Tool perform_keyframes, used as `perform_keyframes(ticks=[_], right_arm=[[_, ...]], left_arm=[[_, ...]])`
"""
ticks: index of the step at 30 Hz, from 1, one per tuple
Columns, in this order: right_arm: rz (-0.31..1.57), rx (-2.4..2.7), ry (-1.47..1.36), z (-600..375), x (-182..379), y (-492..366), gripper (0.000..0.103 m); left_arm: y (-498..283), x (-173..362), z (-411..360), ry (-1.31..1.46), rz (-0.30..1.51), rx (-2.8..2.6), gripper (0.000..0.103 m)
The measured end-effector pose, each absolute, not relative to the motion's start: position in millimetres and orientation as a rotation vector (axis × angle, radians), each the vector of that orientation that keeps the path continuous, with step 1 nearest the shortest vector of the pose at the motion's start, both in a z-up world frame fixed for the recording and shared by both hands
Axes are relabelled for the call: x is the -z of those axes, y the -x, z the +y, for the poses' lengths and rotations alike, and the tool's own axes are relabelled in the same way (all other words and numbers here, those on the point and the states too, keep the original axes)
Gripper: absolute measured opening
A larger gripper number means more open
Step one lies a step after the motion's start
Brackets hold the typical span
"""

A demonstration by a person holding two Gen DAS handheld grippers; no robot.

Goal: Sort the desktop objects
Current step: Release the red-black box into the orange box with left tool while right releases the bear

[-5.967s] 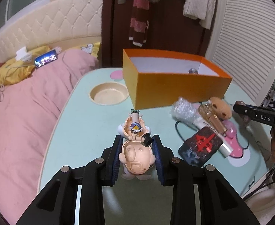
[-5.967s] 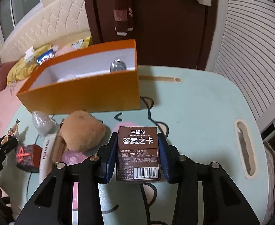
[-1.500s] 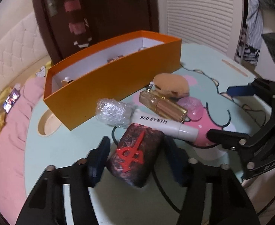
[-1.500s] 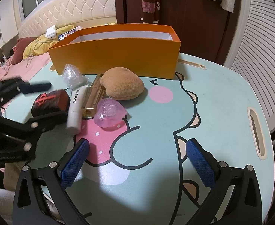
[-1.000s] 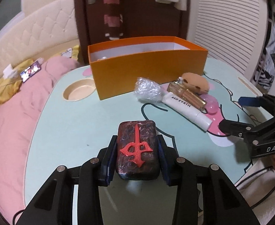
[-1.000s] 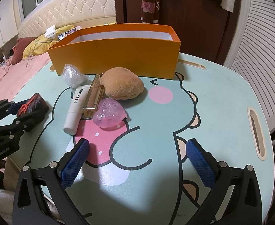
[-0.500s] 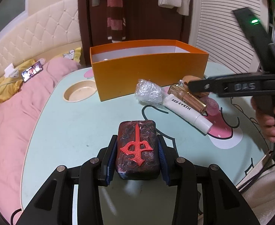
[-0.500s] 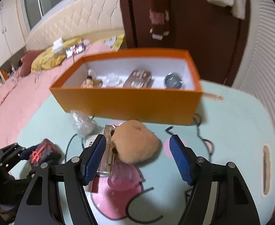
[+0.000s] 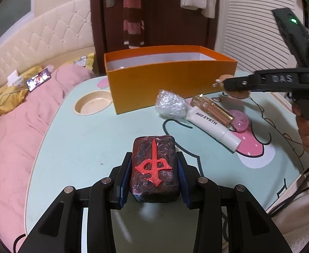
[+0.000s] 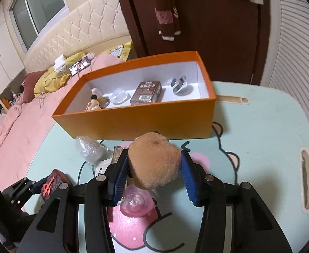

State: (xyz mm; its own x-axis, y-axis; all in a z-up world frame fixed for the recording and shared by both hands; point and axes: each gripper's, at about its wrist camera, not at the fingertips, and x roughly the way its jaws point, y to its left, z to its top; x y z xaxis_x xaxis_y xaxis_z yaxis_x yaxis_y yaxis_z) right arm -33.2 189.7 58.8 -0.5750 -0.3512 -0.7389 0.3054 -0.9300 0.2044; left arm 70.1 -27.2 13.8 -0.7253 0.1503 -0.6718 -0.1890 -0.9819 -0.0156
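My left gripper is shut on a dark block with a red raised symbol, held just above the mint table in front of the orange box. My right gripper is shut on a tan plush lump, lifted above the pile near the box's front wall. The box holds a small figurine, a clear item, a brown card pack and a round metal piece. On the table lie a bubble-wrap ball, a white tube, a gold bottle and a pink translucent heart.
The mint table has a round cup recess at left and a slot at right. A pink duvet lies left of the table. A dark door stands behind the box. A black cable hangs at the right edge.
My right gripper has closed on the tan plush and raised it toward the box. My left gripper still holds the dark block in about the same place.
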Motion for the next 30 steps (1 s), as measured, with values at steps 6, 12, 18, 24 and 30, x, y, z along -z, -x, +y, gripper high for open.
perform_keyframes(ticks=[6, 12, 18, 24, 30], right_arm=[[-0.080, 2.509, -1.147, 195.1, -71.9, 21.5, 0.049], [-0.086, 2.512, -1.084, 195.8, -90.9, 24.2, 0.049], [-0.068, 2.534, -1.007, 186.2, -113.2, 46.8, 0.049], [-0.055, 2.532, -0.987, 168.9, -119.6, 82.9, 0.049], [-0.059, 2.520, -1.028, 155.7, -111.6, 119.5, 0.049]], left_arm=[[-72.9, -41.9, -40.0, 0.996, -0.014, -2.787, 0.037], [-53.7, -86.9, -36.2, 0.887, 0.036, -2.795, 0.037], [-2.3, -119.6, -26.8, 0.811, 0.031, -2.792, 0.037], [47.1, -119.7, -14.3, 0.836, 0.039, -2.773, 0.037], [88.5, -104.4, -8.1, 0.907, 0.018, -2.756, 0.037]])
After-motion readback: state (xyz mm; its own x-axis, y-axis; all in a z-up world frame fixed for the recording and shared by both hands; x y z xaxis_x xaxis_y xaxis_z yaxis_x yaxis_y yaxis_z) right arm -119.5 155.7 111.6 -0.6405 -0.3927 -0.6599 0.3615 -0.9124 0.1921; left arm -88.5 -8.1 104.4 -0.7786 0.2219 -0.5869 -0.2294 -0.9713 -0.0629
